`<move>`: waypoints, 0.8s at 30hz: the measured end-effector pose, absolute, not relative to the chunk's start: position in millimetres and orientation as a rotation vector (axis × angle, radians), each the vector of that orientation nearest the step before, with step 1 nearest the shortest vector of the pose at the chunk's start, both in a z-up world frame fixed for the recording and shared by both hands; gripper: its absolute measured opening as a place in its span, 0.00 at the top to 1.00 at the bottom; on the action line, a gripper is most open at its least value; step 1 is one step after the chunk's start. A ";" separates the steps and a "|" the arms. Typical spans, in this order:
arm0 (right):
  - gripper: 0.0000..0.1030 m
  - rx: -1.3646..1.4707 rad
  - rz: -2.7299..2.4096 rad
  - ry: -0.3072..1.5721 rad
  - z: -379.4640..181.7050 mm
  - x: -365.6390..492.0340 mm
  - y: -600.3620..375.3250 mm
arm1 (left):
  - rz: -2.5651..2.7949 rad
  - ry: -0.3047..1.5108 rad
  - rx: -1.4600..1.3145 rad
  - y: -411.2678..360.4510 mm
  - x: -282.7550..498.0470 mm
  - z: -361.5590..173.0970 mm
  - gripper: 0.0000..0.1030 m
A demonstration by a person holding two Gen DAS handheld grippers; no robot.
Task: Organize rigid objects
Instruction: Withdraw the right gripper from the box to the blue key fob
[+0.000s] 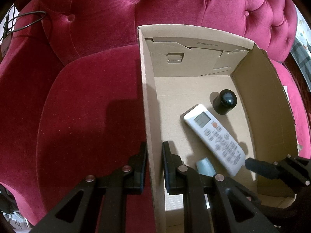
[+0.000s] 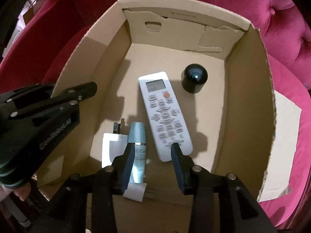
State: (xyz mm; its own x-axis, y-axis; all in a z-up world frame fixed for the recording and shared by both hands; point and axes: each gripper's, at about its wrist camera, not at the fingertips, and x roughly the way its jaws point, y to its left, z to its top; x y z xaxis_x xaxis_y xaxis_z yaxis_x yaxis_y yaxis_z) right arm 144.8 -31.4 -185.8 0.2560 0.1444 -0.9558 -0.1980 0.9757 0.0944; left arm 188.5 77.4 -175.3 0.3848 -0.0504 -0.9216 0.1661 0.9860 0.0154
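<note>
Remote set down in the box; right hand letting go.

My left gripper (image 1: 154,167) has its fingers clamped on the box (image 2: 250,97) wall at nine o'clock. My right gripper's (image 2: 153,167) fingers stand apart, clear of the remote (image 2: 165,114), which lies flat mid-box. I'd lift straight up, avoiding the blue tube (image 2: 137,151) at seven o'clock.

Matte black left gripper (image 1: 154,165) (silver screws, blue-edged fingers (image 2: 127,165)), white lettering.
</note>
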 end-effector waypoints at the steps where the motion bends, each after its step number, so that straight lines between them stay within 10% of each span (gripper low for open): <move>1: 0.58 -0.052 0.228 1.286 -184.4 144.8 -31.6 | -0.138 1.168 0.112 77.2 188.5 -175.3 0.85; 15: 0.51 -0.071 0.200 1.224 -155.4 143.1 -41.1 | -0.138 1.167 0.114 77.4 187.3 -176.1 0.85; 24: 0.20 -0.056 0.172 1.169 -129.4 137.1 -59.0 | -0.138 1.166 0.116 77.5 187.6 -176.5 0.85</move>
